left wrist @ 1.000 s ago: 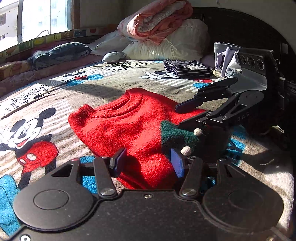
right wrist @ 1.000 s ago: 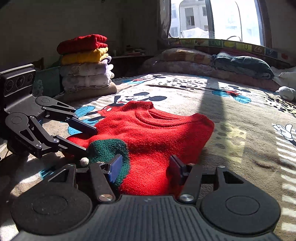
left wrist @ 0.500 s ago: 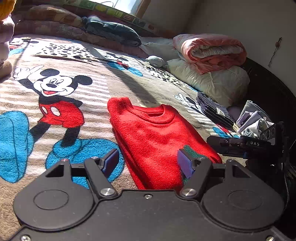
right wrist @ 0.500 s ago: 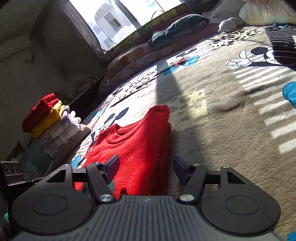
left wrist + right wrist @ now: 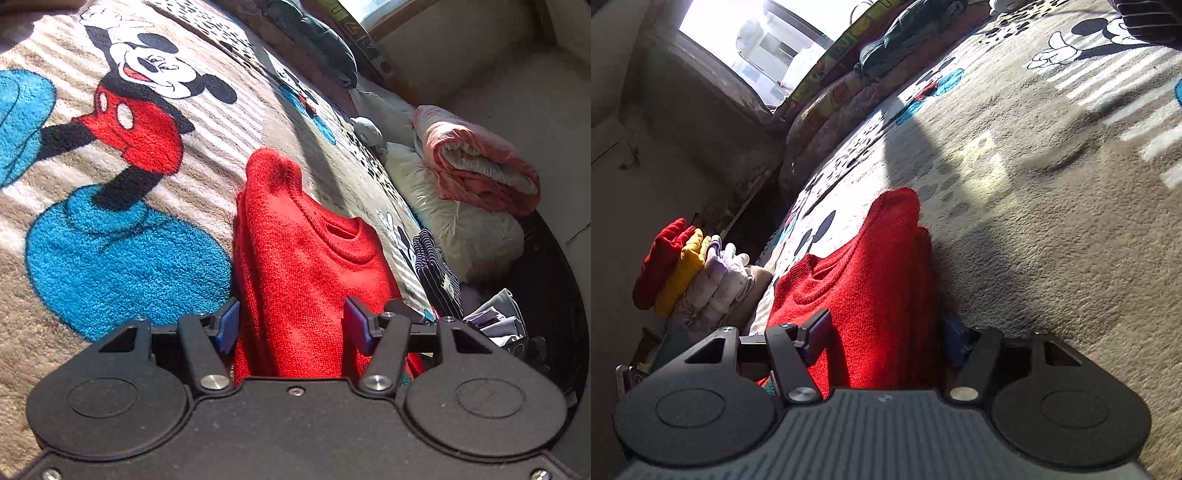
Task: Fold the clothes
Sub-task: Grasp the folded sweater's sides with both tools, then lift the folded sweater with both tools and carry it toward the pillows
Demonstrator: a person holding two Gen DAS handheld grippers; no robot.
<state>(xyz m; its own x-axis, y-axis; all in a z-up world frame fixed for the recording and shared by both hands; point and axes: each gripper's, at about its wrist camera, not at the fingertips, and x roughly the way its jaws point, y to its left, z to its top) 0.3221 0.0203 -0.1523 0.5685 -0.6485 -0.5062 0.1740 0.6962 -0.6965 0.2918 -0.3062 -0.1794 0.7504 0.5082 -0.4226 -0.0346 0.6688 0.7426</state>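
Nearest me, my left gripper (image 5: 290, 326) has its jaws spread wide, one on each side of the red sweater's (image 5: 295, 266) near edge, not clamped. My right gripper (image 5: 886, 338) is likewise agape, straddling the sweater's opposite side. The sweater lies on the bed's cartoon-mouse blanket (image 5: 122, 258), folded into a narrow band with stacked layers at its edges, round collar facing up. Farther off I see a stack of folded clothes (image 5: 690, 273) and a rolled pink quilt (image 5: 476, 158)
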